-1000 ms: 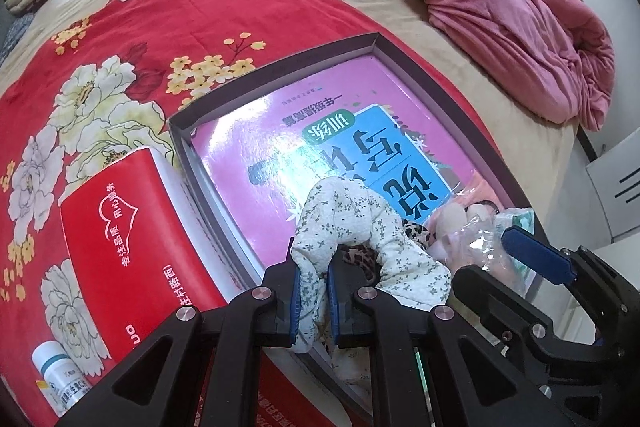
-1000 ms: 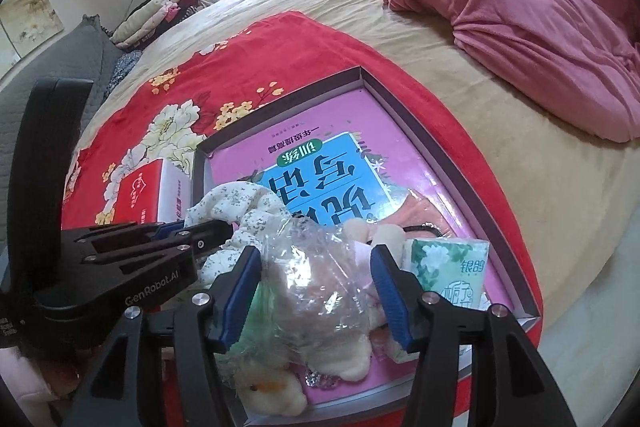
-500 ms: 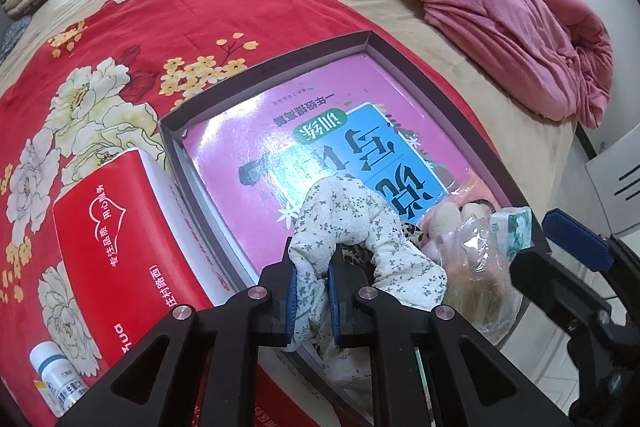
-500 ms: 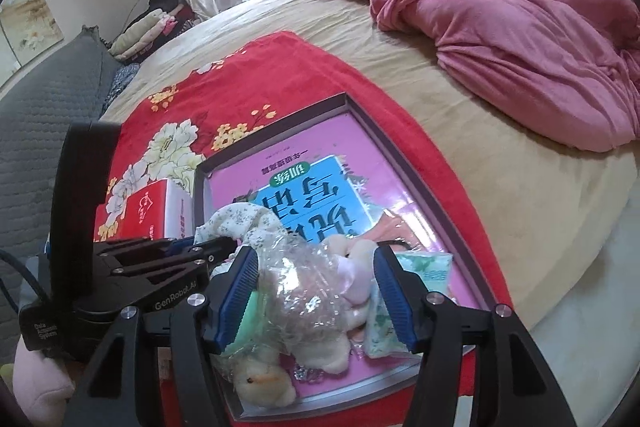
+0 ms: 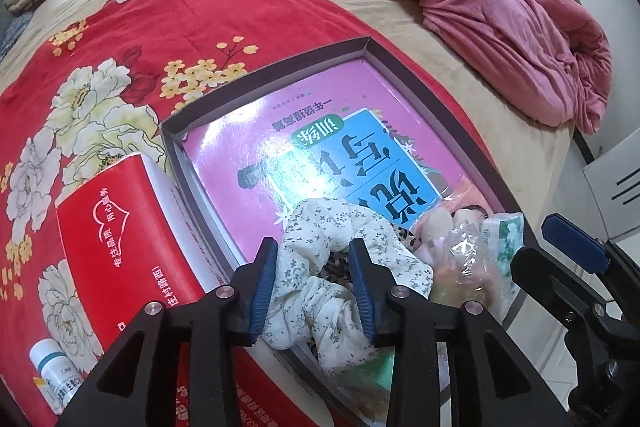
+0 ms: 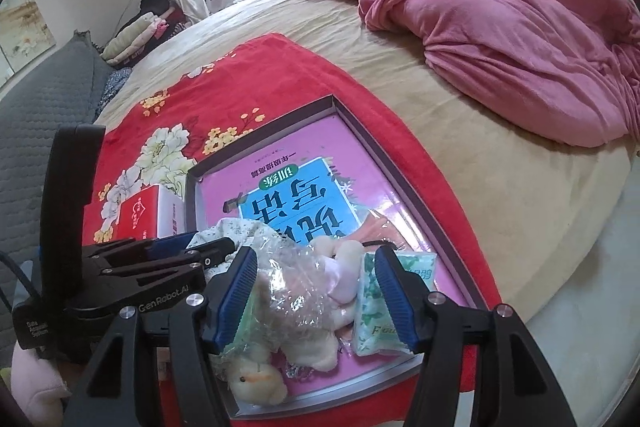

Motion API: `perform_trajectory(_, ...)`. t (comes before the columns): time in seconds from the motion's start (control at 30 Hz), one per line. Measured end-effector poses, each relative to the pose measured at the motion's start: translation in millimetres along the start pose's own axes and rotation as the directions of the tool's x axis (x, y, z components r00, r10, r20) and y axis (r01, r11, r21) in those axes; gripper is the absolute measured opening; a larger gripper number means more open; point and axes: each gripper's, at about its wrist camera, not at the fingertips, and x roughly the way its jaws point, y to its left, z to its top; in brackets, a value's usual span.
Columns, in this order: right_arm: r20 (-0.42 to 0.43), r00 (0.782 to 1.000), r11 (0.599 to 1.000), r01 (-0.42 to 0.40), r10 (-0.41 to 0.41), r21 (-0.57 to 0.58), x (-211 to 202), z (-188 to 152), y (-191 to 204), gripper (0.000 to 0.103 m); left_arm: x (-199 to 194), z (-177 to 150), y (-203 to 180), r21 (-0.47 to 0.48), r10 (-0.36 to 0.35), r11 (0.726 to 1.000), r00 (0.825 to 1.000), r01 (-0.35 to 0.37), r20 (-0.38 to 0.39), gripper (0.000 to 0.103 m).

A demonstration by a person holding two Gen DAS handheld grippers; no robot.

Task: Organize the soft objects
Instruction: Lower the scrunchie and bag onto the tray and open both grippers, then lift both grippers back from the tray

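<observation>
Floral scrunchie sits in the box lid near corner, btwn your left tongs, jaws wide, not gripping. Your right tongs also wide, straddling bagged plush toys w/ tissue pack beside; lid's on red floral blanket on the bed.

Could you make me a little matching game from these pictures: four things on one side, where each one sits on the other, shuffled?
Things:
1. floral scrunchie
2. red tissue box
3. pink blanket
4. small white bottle

Places:
A. bunched up at the far side of the bed
B. between the open fingers of the left claw
C. just outside the tray's left wall
D. near bottom corner, beside the tissue box

Pairs: 1-B, 2-C, 3-A, 4-D
</observation>
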Motion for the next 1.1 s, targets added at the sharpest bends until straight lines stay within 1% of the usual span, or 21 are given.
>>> perform_trajectory(0.03, -0.002, 1.000, 1.000, 0.004, -0.004, 0.001, 0, 0, 0, 0.065, -1, 0, 0, -0.003, -0.004, 1.000, 1.000, 0.004, -0.001, 0.040)
perform_trajectory(0.1, -0.005, 1.000, 1.000, 0.009, -0.009, 0.004, -1, 0, 0, 0.067, -3, -1, 0, -0.001, -0.002, 1.000, 1.000, 0.002, 0.001, 0.041)
perform_trajectory(0.27, 0.001, 1.000, 1.000, 0.016, -0.016, 0.010, -5, 0, -2, 0.068, -9, -1, -1, 0.002, -0.009, 1.000, 1.000, 0.009, 0.013, 0.046)
perform_trajectory(0.37, -0.003, 1.000, 1.000, 0.021, -0.021, 0.015, -6, 0, -2, 0.068, -12, -1, -1, 0.000, -0.020, 1.000, 1.000, 0.020, 0.018, 0.051)
perform_trajectory(0.67, 0.001, 0.999, 0.999, 0.036, -0.036, 0.027, -12, 2, -4, 0.068, -23, -1, -4, 0.009, -0.035, 0.999, 0.999, 0.035, 0.036, 0.058)
perform_trajectory(0.73, 0.001, 0.999, 0.999, 0.040, -0.040, 0.036, -14, 1, -5, 0.068, -27, -2, -5, 0.008, -0.038, 0.999, 0.998, 0.038, 0.043, 0.062)
perform_trajectory(0.8, 0.000, 0.999, 0.998, 0.052, -0.052, 0.042, -15, 1, -7, 0.068, -33, -3, -4, 0.003, -0.051, 0.999, 0.997, 0.051, 0.056, 0.064)
perform_trajectory(0.93, 0.000, 0.998, 0.996, 0.070, -0.070, 0.060, -20, 2, -11, 0.070, -45, -4, -6, 0.013, -0.049, 0.999, 0.996, 0.048, 0.079, 0.073)
perform_trajectory(1.0, 0.004, 0.998, 0.995, 0.068, -0.068, 0.066, -22, 2, -11, 0.073, -53, -5, -5, 0.011, -0.053, 0.999, 0.994, 0.052, 0.096, 0.074)
perform_trajectory(1.1, 0.009, 0.997, 0.995, 0.074, -0.075, 0.067, -27, 1, -10, 0.073, -64, -7, -4, 0.002, -0.056, 0.998, 0.992, 0.056, 0.113, 0.075)
